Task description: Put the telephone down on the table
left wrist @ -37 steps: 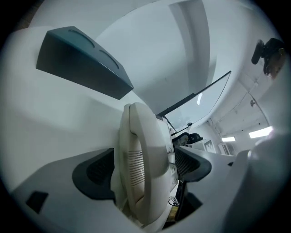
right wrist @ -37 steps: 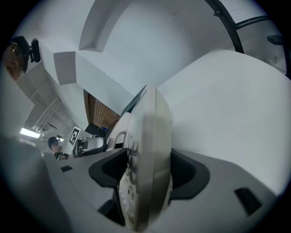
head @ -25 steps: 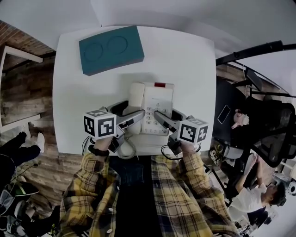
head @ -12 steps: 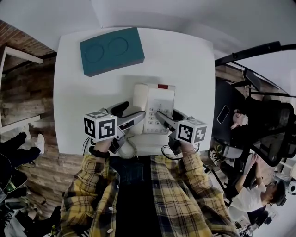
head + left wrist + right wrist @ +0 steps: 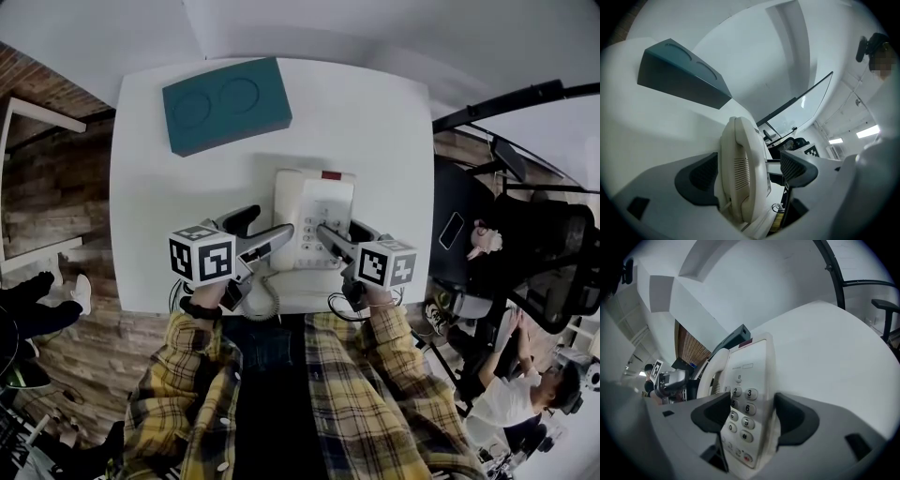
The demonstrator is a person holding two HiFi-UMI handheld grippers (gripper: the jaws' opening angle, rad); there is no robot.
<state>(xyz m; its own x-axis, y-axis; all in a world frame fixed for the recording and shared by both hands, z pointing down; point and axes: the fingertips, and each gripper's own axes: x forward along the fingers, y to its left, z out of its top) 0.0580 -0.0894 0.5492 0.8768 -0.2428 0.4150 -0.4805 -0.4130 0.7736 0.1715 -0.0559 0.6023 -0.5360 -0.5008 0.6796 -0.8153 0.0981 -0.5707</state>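
Note:
A cream push-button telephone point(image 5: 319, 202) with its handset on the left lies near the front of the white table point(image 5: 375, 122). My left gripper point(image 5: 262, 225) is shut on its handset side. In the left gripper view the handset point(image 5: 740, 164) stands between the dark pads of that gripper point(image 5: 750, 171). My right gripper point(image 5: 342, 232) is shut on the keypad side. Seen from the right gripper, the keypad point(image 5: 750, 376) fills the gap of its jaws point(image 5: 753, 416). I cannot tell whether the base rests on the table. The coiled cord point(image 5: 262, 302) hangs at the front edge.
A teal block point(image 5: 225, 101) with two round hollows lies at the table's back left. Black office chairs point(image 5: 534, 244) and a seated person point(image 5: 506, 403) are off the right side. Wooden floor point(image 5: 56, 187) runs along the left.
The telephone has shifted slightly to the right and away over the table, with both grippers still closed on it.

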